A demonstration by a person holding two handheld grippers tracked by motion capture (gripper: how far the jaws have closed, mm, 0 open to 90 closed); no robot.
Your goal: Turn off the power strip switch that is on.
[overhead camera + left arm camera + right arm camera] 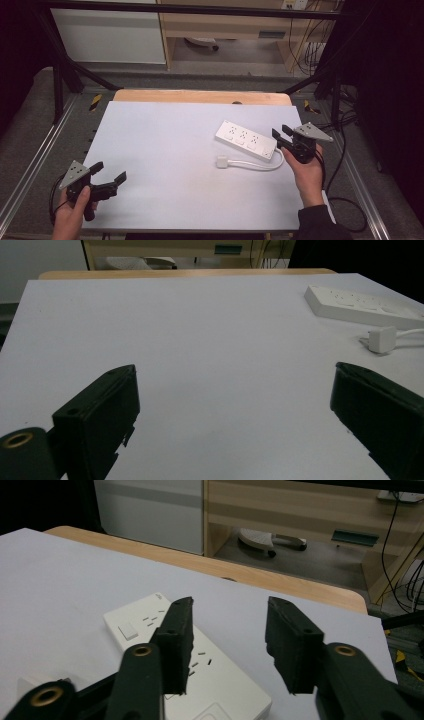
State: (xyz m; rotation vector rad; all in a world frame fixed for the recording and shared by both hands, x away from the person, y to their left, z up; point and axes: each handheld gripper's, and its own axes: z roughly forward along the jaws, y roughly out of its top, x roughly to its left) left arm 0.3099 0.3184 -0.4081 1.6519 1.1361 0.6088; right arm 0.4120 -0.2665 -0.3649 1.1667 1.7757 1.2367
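Note:
A white power strip (pixel 246 139) lies flat on the white table mat (pixel 165 150) at the right, with its white plug (pixel 222 162) and a looped cord (pixel 255 166) in front of it. My right gripper (pixel 280 131) hovers at the strip's right end, jaws apart with nothing between them; in the right gripper view the strip (pixel 220 677) lies under and past my right gripper (pixel 230 605). My left gripper (pixel 110 171) stands wide open over bare mat at the front left. From my left gripper (pixel 232 372) the strip (pixel 360 307) and plug (pixel 382 339) sit far off to the right.
A wooden table edge (pixel 200 96) runs along the back of the mat. Metal frame rails (pixel 35 160) flank both sides. A black cable (pixel 345 200) trails off the right gripper over the floor. Cabinets and wiring stand beyond the table.

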